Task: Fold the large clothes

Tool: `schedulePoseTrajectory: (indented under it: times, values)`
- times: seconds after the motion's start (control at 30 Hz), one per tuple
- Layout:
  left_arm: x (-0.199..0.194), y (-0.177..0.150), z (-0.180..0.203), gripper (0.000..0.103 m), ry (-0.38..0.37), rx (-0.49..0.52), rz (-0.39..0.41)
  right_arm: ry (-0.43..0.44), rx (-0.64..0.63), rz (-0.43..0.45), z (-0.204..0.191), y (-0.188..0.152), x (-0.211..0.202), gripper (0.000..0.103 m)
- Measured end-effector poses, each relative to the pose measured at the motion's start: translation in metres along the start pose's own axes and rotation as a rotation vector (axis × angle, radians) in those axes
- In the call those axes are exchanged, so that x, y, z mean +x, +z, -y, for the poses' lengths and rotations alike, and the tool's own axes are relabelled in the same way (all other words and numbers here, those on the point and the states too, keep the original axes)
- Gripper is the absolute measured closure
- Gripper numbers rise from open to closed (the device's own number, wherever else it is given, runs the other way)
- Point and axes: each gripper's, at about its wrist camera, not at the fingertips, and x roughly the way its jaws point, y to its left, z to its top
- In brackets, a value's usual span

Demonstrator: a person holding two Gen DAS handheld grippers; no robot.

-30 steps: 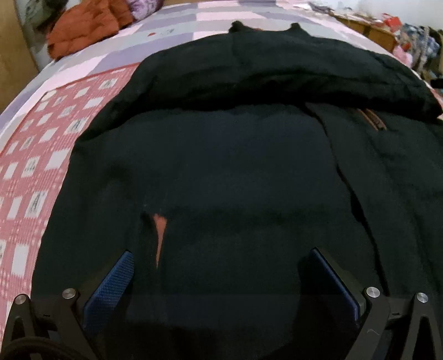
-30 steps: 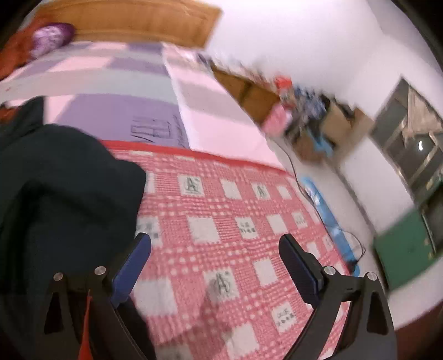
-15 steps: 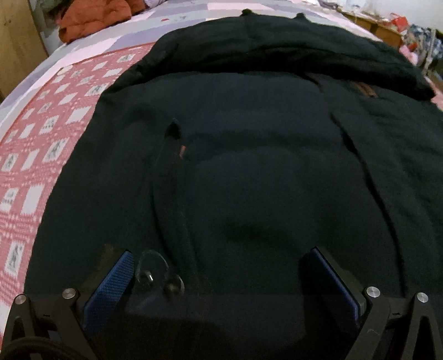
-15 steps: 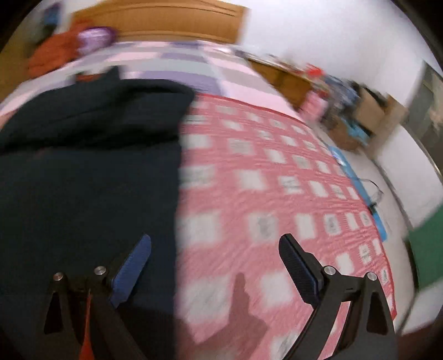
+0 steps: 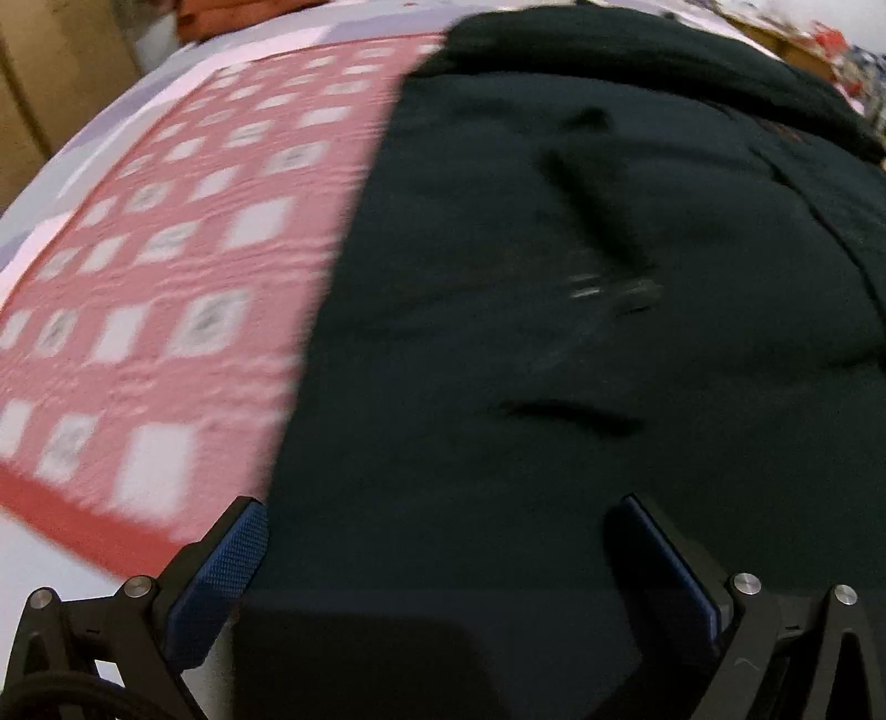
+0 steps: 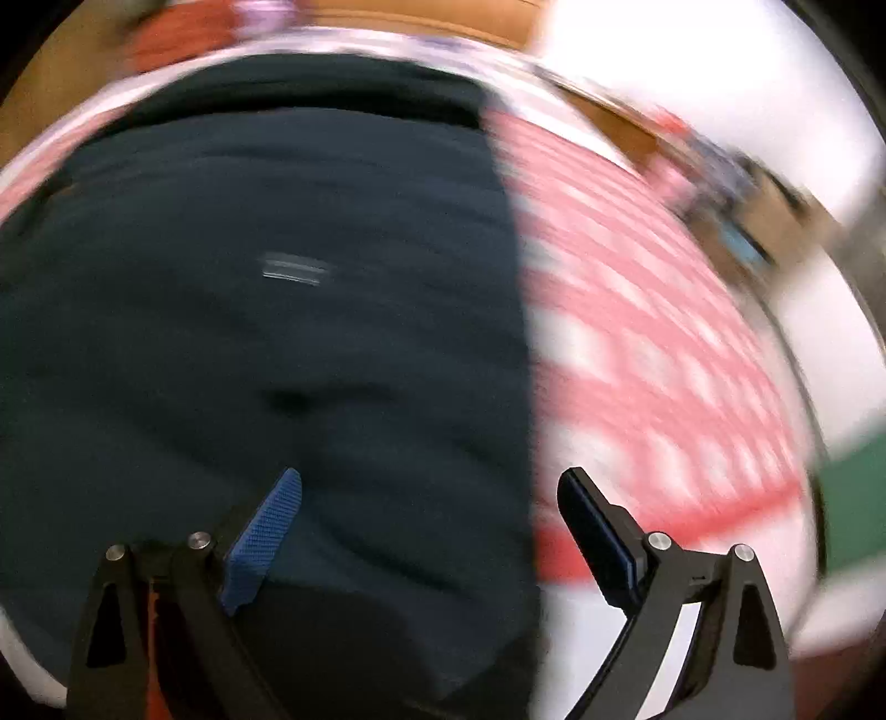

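A large black garment (image 5: 554, 332) lies spread flat on the bed, folded into a long panel. In the left wrist view my left gripper (image 5: 437, 526) hovers open over its near left part, close to the left edge. In the right wrist view the same black garment (image 6: 277, 332) fills the left and middle. My right gripper (image 6: 432, 498) is open above its near right edge, the left finger over the cloth and the right finger over the bedspread. Neither gripper holds anything. Both views are motion-blurred.
A red-and-white checked bedspread (image 5: 166, 277) lies left of the garment and shows again as bedspread (image 6: 637, 332) on its right. An orange cloth heap (image 5: 221, 16) sits at the far end. Cluttered furniture (image 6: 736, 221) and floor lie beyond the bed's right side.
Both grippers have drawn back toward the near end of the garment. The left view swung left to the garment's left edge; the right view swung left from the bedspread onto the garment.
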Motion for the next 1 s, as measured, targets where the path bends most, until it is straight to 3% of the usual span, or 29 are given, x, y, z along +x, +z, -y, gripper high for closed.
schedulePoseTrajectory:
  times: [0.1, 0.23, 0.3, 0.5, 0.8, 0.9, 1.0]
  values:
    - [-0.008, -0.013, -0.03, 0.0, 0.035, -0.045, -0.004, -0.077, 0.019, -0.023, 0.016, -0.013, -0.013, 0.007]
    - [-0.023, -0.031, -0.06, 0.0, 0.088, -0.076, 0.0, -0.068, 0.045, -0.032, 0.003, -0.031, -0.036, 0.007]
    - [-0.03, -0.037, -0.068, 0.0, 0.066, -0.073, 0.012, -0.068, 0.076, -0.029, 0.001, -0.04, -0.051, 0.007]
    - [-0.058, -0.055, -0.069, 0.0, 0.06, 0.028, 0.043, -0.062, 0.139, -0.057, -0.002, -0.058, -0.066, 0.007]
    - [-0.066, -0.091, -0.049, 0.0, 0.028, 0.159, -0.004, -0.061, 0.086, -0.086, -0.023, -0.077, -0.076, 0.007]
    - [-0.057, -0.095, -0.044, 0.0, 0.053, 0.163, -0.019, -0.054, 0.096, -0.097, -0.025, -0.08, -0.075, 0.007]
    - [-0.049, -0.076, -0.047, 0.0, 0.108, 0.11, 0.04, -0.06, 0.098, -0.087, -0.024, -0.082, -0.077, 0.007]
